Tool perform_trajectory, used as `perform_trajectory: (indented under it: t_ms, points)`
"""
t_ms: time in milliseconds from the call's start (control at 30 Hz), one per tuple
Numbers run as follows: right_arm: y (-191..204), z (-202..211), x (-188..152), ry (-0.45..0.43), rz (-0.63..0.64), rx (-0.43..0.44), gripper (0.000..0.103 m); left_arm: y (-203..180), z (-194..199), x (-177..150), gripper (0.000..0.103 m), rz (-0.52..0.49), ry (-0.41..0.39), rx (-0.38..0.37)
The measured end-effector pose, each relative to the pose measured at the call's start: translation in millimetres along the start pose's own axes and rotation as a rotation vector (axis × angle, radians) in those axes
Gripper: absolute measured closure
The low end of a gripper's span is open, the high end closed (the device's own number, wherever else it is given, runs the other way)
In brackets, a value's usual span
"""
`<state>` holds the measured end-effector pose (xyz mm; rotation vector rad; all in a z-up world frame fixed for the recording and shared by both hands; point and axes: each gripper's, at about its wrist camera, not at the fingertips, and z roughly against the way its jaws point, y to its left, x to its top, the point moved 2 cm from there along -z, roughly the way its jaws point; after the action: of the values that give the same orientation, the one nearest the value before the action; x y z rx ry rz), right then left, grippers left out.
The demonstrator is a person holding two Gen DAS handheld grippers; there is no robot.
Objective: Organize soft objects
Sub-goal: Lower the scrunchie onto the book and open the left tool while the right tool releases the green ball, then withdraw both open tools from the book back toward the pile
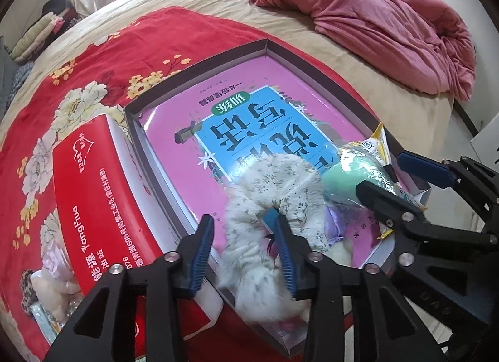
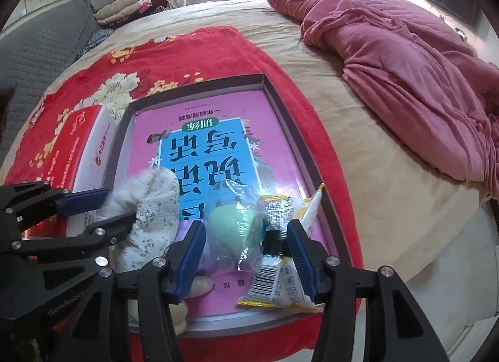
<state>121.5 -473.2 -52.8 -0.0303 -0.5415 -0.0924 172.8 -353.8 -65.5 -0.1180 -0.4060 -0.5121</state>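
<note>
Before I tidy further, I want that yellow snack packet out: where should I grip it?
Grip the snack packet across its flat barcode end, coming from above with the right gripper. That end lies clear on the book; its top sits under the green toy's wrap.

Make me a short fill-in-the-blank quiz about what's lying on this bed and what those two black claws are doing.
1. The shallow box holds a large ____ book with a blue panel.
2. The white floral cloth lies between the fingers of the ____ gripper.
3. The right gripper straddles a clear bag holding a ____ soft lump.
4. Beside the box stands a ____ carton.

Missing words: pink; left; green; red
</note>
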Motion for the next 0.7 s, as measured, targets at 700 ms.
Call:
perform_trajectory:
  t_ms: [700]
  points:
    - [7.1,30.3,19.2,-0.065,0.011,-0.035,0.037,26.0,54.6,-5.1,0.029,0.066,-0.113,-0.026]
